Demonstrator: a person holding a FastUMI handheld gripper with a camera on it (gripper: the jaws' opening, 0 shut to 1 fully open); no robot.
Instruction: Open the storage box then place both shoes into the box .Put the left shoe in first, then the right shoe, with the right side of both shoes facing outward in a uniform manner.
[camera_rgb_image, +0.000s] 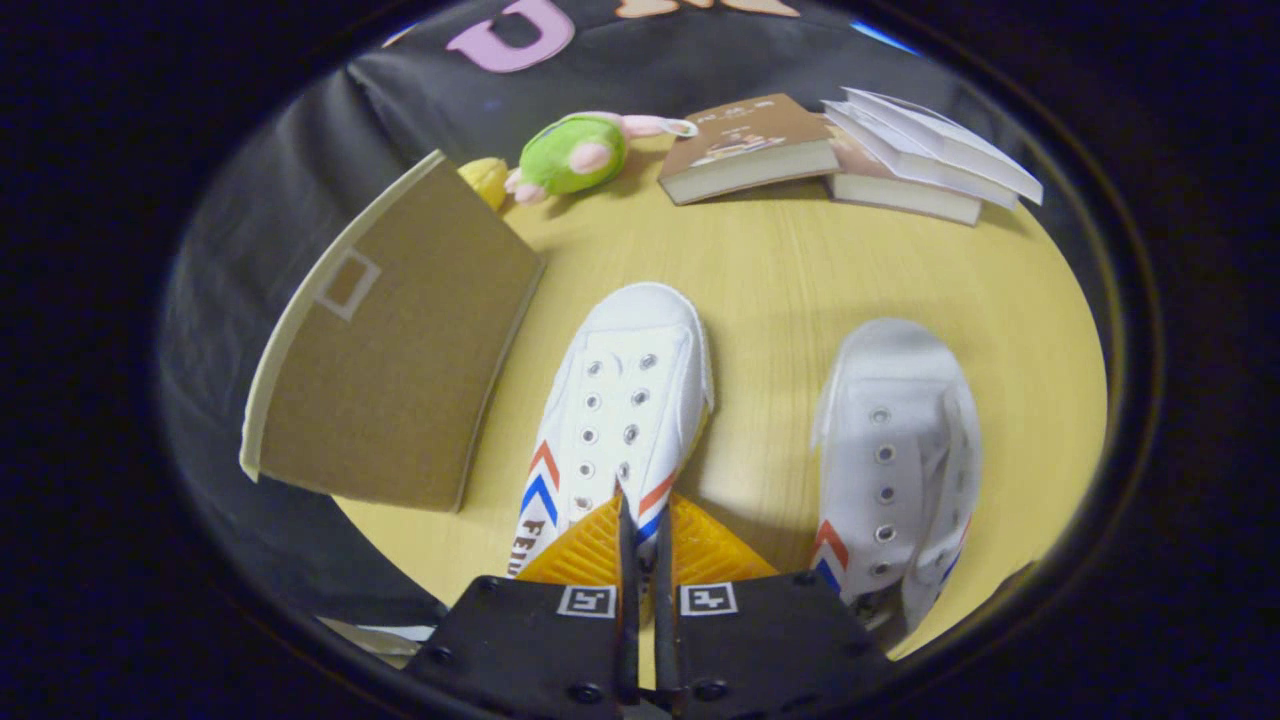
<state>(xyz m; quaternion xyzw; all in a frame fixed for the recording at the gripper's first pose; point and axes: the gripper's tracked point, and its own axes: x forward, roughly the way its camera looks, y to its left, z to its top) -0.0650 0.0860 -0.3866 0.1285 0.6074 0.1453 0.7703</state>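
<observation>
A pale wooden table (800, 290) fills the middle of the frame. At bottom centre the gripper (640, 520) has its fingers nearly closed — only a thin slit between them — over the heel end of the left shoe (620, 400), gripping nothing I can make out. The right shoe (895, 440) lies lower right; the storage box (390, 340) — lid closed — sits left. Upper frame: a plush toy (575, 152) and books (850, 150).

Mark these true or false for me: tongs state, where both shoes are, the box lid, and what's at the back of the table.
1. The tongs are wide open. False: the fingers are nearly together, over the heel end of the nearer shoe.
2. Both shoes are on the table. True; the other shoe lies beside it.
3. The storage box is open. False: its lid is down.
4. Books lie beyond the shoes. True.
5. A green plush toy sits inside the box. False: it lies on the table behind it.
</observation>
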